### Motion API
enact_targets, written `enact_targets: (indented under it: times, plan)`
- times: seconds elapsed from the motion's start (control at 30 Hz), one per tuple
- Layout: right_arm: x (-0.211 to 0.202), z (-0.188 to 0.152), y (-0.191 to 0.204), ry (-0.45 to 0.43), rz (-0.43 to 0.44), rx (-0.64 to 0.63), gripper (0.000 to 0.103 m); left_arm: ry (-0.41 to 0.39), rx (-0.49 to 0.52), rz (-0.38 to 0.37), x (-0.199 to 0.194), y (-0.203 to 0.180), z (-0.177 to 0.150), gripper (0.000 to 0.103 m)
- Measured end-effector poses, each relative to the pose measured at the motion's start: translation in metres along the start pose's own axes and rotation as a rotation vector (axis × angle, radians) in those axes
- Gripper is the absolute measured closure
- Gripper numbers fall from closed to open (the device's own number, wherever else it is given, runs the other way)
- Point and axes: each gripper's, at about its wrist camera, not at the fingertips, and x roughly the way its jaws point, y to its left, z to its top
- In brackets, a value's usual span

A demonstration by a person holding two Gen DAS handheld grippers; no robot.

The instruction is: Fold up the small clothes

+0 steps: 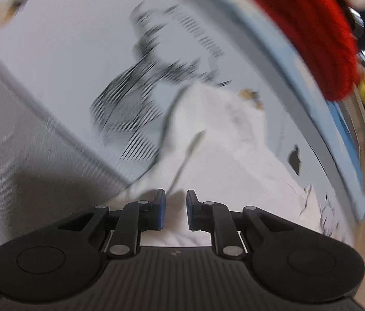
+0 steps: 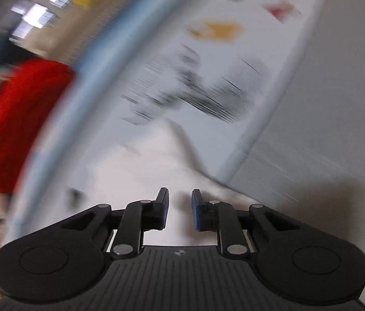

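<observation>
A small white garment (image 1: 216, 134) lies crumpled on a pale printed sheet (image 1: 78, 51), with a dark seam line and a small orange print near its far end. My left gripper (image 1: 176, 198) hovers over the garment's near edge, open and empty. In the right wrist view the same white garment (image 2: 141, 171) lies just ahead of my right gripper (image 2: 180, 197), which is open and empty above it. Both views are motion-blurred.
A red garment (image 1: 319, 31) lies at the sheet's far blue-edged border (image 1: 299, 72); it also shows in the right wrist view (image 2: 14, 119). A black striped print (image 1: 130, 108) marks the sheet. A grey surface (image 2: 324, 129) borders the sheet.
</observation>
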Motion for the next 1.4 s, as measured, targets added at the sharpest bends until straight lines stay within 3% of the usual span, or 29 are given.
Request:
enact_targets:
  times: [0.03, 0.1, 0.17, 0.23, 0.3, 0.37, 0.4, 0.43, 0.47, 0.6, 0.63, 0.73, 0.83, 1.0, 1.17, 1.3, 1.4]
  plan:
    - [0.0, -0.004, -0.006, 0.008, 0.002, 0.051, 0.101, -0.001, -0.007, 0.022, 0.002, 0.003, 0.0, 0.086]
    - [-0.015, -0.007, 0.005, -0.042, -0.006, 0.022, 0.098, -0.038, 0.039, 0.051, -0.003, -0.004, -0.001, 0.086]
    - [-0.034, -0.011, 0.026, -0.151, 0.005, -0.093, 0.084, -0.075, 0.107, 0.024, -0.009, -0.017, -0.003, 0.086]
    - [-0.042, -0.01, 0.034, -0.202, 0.095, -0.145, 0.073, -0.104, 0.169, -0.009, -0.012, -0.028, -0.006, 0.086]
    - [-0.03, -0.007, 0.035, -0.158, 0.096, -0.166, 0.071, -0.1, 0.208, -0.002, -0.002, -0.033, -0.007, 0.086]
    - [-0.013, -0.005, 0.023, -0.075, 0.037, -0.126, 0.071, -0.06, 0.196, 0.032, 0.013, -0.027, -0.004, 0.086]
    - [-0.004, -0.005, 0.017, -0.041, 0.0, -0.103, 0.074, -0.042, 0.186, 0.058, 0.018, -0.024, -0.003, 0.086]
    - [-0.003, -0.004, 0.012, -0.045, -0.003, -0.081, 0.085, -0.033, 0.182, 0.068, 0.019, -0.021, -0.002, 0.086]
    - [-0.006, -0.002, 0.013, -0.056, -0.003, -0.08, 0.085, -0.033, 0.193, 0.056, 0.017, -0.022, -0.001, 0.086]
    - [-0.027, -0.008, 0.045, -0.182, 0.008, -0.276, 0.07, -0.067, 0.389, 0.055, 0.016, -0.039, -0.005, 0.074]
    - [-0.023, -0.006, 0.048, -0.168, 0.003, -0.301, 0.065, -0.046, 0.428, 0.072, 0.023, -0.04, -0.007, 0.075]
    - [0.0, -0.002, 0.038, 0.004, -0.091, -0.27, 0.064, -0.046, 0.483, 0.091, 0.014, -0.037, -0.019, 0.077]
    - [-0.018, 0.007, 0.03, -0.009, -0.124, -0.255, 0.064, -0.155, 0.627, 0.089, -0.034, -0.044, -0.043, 0.077]
    - [-0.101, -0.002, 0.025, -0.168, 0.033, -0.37, 0.064, -0.206, 0.675, -0.002, -0.115, -0.023, -0.088, 0.075]
    - [-0.187, -0.026, -0.008, -0.232, 0.192, -0.494, 0.064, -0.232, 0.669, -0.018, -0.17, 0.02, -0.151, 0.071]
    - [-0.224, -0.058, -0.059, -0.23, 0.198, -0.562, 0.059, -0.221, 0.606, -0.002, -0.182, 0.07, -0.203, 0.071]
    - [-0.223, -0.078, -0.11, -0.178, 0.128, -0.513, 0.059, -0.155, 0.547, 0.058, -0.159, 0.108, -0.233, 0.071]
